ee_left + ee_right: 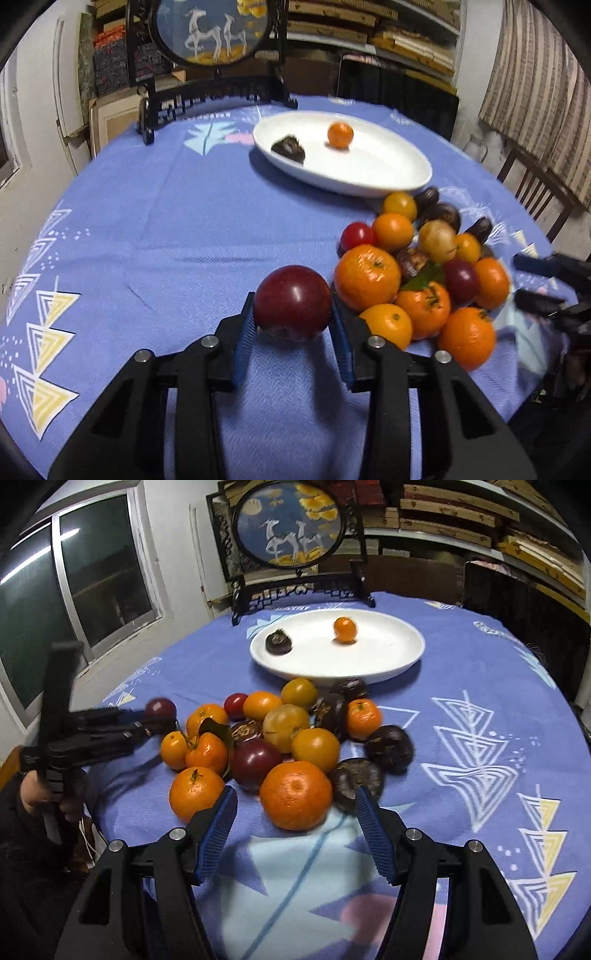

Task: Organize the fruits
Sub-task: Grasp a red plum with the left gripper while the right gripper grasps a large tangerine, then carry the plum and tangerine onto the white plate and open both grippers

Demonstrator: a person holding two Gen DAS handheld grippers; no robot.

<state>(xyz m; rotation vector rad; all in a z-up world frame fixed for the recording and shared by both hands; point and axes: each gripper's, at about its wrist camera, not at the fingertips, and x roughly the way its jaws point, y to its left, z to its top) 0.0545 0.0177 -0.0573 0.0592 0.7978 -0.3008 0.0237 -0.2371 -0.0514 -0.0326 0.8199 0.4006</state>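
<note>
**Left claw clamped on dark red plum; right claw wide open at the fruit pile**

Blue ribbed pads of the left claw point(293, 315) press on both sides of a dark red plum point(292, 300), which fills the gap between the fingers. Whether the plum rests on the blue patterned tablecloth point(166, 229) or sits just above it cannot be told. Just right of this claw, close beside its right finger, lies the fruit pile point(421, 269): oranges, small yellow and red fruits and dark brown ones, bunched and touching. A green leaf point(424, 277) shows among the oranges. Ahead of the claw and to its right, beyond the pile, stands a white oval plate point(388, 168) holding one small orange point(340, 135) and one dark fruit point(289, 148), the two apart from each other. Behind the plate stands a round painted screen point(212, 31) on a black stand.

The right claw point(295, 821) stands spread wide, holding nothing. A large orange point(295, 795) lies on the cloth just ahead of its fingertips, centred between them, touching neither pad. A second orange point(196, 794) lies just beyond the left fingertip; a dark brown fruit point(356, 782) lies just beyond the right fingertip. Far left of this claw, the other claw appears side-on with the plum at its tip.
</note>
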